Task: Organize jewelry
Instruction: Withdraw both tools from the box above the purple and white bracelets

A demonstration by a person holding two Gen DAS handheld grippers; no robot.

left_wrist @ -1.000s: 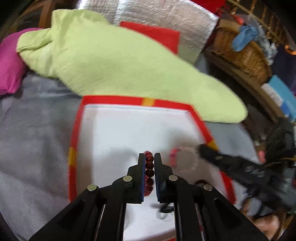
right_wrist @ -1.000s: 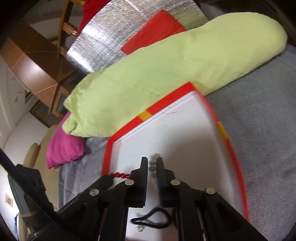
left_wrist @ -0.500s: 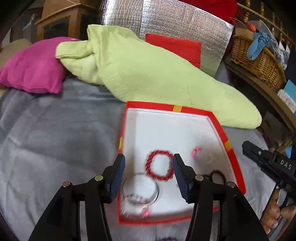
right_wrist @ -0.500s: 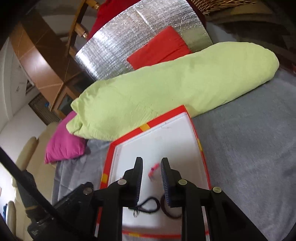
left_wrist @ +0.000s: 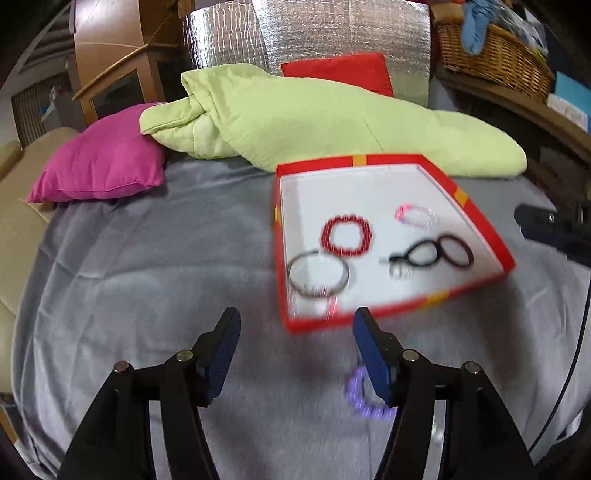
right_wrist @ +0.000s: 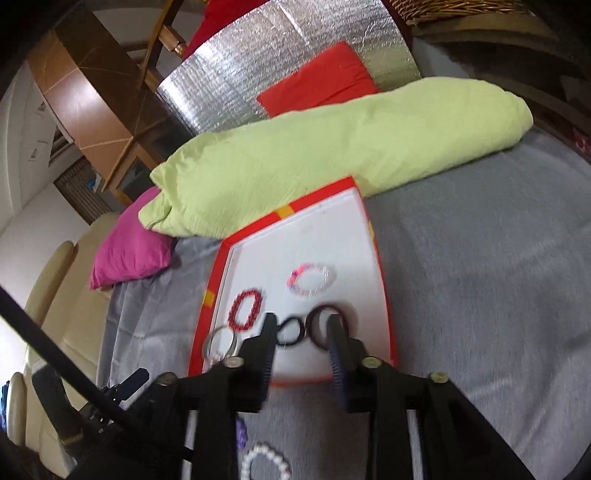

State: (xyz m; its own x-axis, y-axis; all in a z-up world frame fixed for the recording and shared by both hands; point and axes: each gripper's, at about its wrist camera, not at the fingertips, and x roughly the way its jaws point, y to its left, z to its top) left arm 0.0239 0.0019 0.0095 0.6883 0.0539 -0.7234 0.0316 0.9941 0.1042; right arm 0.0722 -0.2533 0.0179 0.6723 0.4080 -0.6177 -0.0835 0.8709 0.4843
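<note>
Grey bedspread (left_wrist: 147, 258) carries red tray (left_wrist: 480, 225), corner toward spread, empty left gripper (left_wrist: 295, 325) and right gripper (right_wrist: 301, 325).

Grey blanket (left_wrist: 147, 266) w/ pink cushion (left_wrist: 99, 170), green duvet (left_wrist: 332, 122), foil panel (left_wrist: 314, 33) behind

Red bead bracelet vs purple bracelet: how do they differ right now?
Place: the red bead bracelet lies inside the red-rimmed tray; the purple bracelet lies outside it on the grey blanket.
Visibility: the red one shows as a full ring, while the purple one is partly hidden behind the open left gripper.
Shared: both are beaded loops lying loose, and neither is gripped.
</note>
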